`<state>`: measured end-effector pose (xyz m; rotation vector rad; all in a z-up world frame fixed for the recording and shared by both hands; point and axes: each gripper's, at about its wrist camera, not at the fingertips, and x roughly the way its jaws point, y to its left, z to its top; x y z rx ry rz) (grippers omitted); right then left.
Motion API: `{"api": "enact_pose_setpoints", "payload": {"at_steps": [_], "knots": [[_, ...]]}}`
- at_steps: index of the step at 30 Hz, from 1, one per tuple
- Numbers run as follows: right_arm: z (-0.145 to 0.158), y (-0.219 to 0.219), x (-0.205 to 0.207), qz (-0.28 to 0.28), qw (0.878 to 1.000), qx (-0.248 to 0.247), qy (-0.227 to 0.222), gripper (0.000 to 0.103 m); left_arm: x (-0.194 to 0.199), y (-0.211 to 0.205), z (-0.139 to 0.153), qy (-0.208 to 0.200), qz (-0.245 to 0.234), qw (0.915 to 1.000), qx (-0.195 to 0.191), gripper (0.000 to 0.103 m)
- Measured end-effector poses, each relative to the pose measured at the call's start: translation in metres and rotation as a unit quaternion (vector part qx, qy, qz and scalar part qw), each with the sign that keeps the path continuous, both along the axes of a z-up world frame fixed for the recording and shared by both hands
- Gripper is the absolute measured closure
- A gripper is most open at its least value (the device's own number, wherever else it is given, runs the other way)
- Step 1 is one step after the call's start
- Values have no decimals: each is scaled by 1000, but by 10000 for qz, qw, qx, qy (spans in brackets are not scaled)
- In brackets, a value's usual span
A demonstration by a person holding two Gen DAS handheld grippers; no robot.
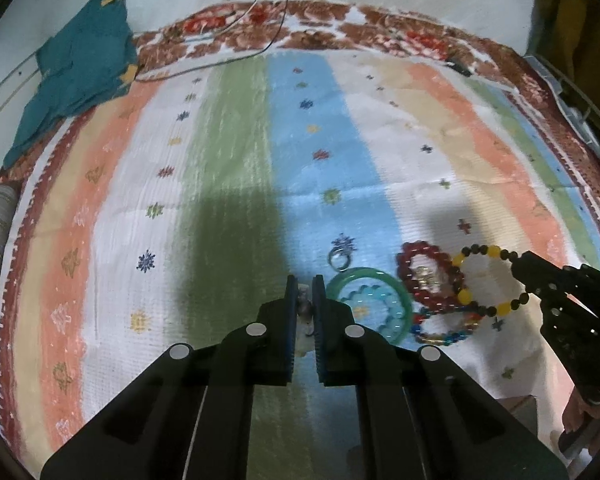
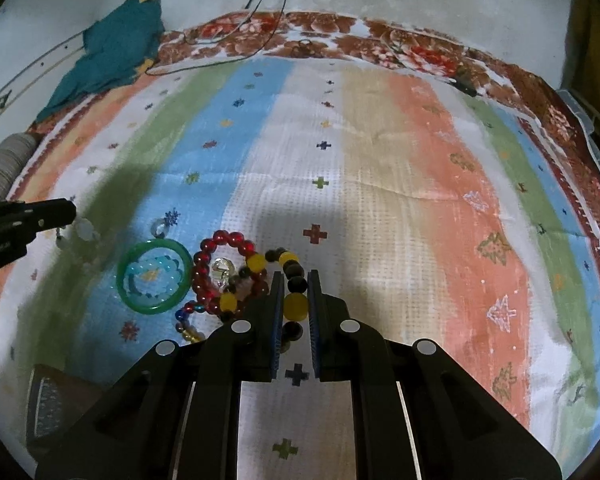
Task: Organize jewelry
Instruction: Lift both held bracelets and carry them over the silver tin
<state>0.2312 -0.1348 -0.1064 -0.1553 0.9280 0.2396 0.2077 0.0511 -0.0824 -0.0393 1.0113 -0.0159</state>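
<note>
Jewelry sorting looks barely begun on a striped bedspread (image 2: 380,208), where most pieces lie heaped near its near edge. Right hand-held gripper (image 2: 293,280) is clamped on a yellow-and-dark beaded bracelet (image 2: 296,300), whose loop drapes over a red beaded bracelet (image 2: 220,240) at the right of the pile. Left hand-held gripper (image 1: 305,286), well to the left of the heap, pinches a small pale piece with a dangling hook, apparently an earring (image 1: 305,308); its exact kind is hard to tell. A green bangle (image 2: 153,276) encircles a light-blue beaded bracelet (image 2: 153,276), a multicoloured beaded strand (image 2: 186,320) peeks from beneath the red one, a clear faceted trinket (image 2: 222,268) rests inside the red ring, and a small ring (image 1: 339,258) sits just beyond the bangle. No tray or box appears, so separating and laying out nearly everything seems still ahead.
</note>
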Motion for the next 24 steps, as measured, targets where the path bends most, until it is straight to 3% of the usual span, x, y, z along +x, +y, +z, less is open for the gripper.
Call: {"api": "enact_pose_setpoints", "payload": {"at_steps": [9,24], "knots": [[28,-7,-20,-25,9996,91,-283,91,-20,-21,31,-483,-241,9985,24,96],[51,0,-53,210,9974,138,-678,91,-49,-30,56,-857,-408,9955,-71,97]]}}
